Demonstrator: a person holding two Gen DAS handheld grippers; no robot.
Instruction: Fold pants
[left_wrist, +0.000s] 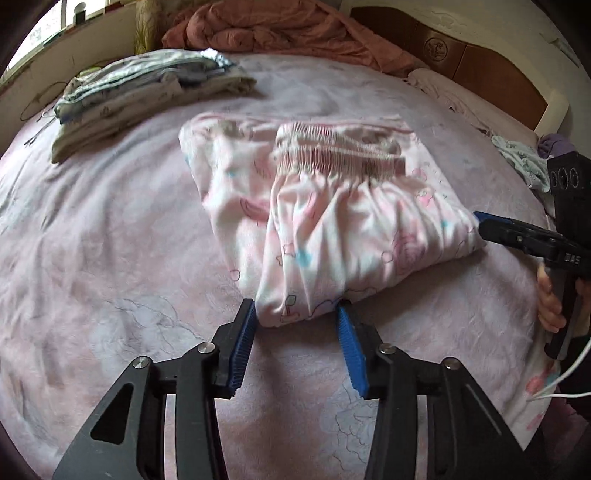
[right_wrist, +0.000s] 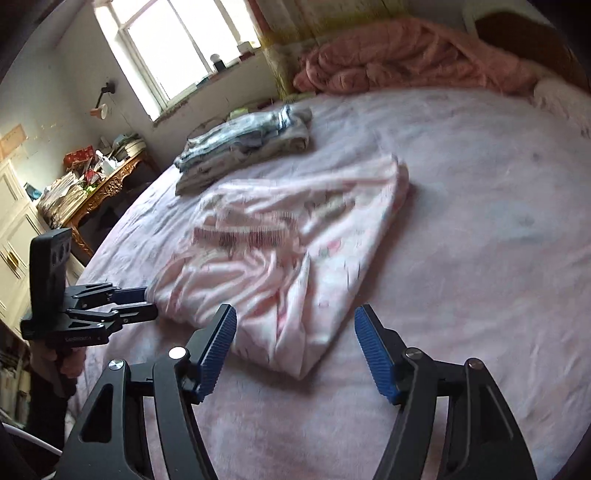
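Pink-and-white printed pants (left_wrist: 332, 221) (right_wrist: 288, 258) lie folded in a bundle on the pink bedsheet (left_wrist: 110, 240), with the gathered elastic waistband (left_wrist: 340, 151) on top. My left gripper (left_wrist: 295, 314) is open; the bundle's near corner lies between its blue fingertips and the pads do not press it. In the right wrist view the left gripper (right_wrist: 149, 302) sits at the bundle's left edge. My right gripper (right_wrist: 297, 314) is open and wide, with the folded corner just ahead between its tips. In the left wrist view the right gripper (left_wrist: 480, 221) touches the bundle's right edge, a hand behind it.
A stack of folded grey clothes (left_wrist: 147, 88) (right_wrist: 243, 144) lies at the far left of the bed. A crumpled salmon quilt (left_wrist: 277, 33) (right_wrist: 406, 59) lies along the headboard (left_wrist: 461, 55). Loose garments (left_wrist: 524, 158) lie at the right. A cluttered desk (right_wrist: 92, 184) stands beside the bed.
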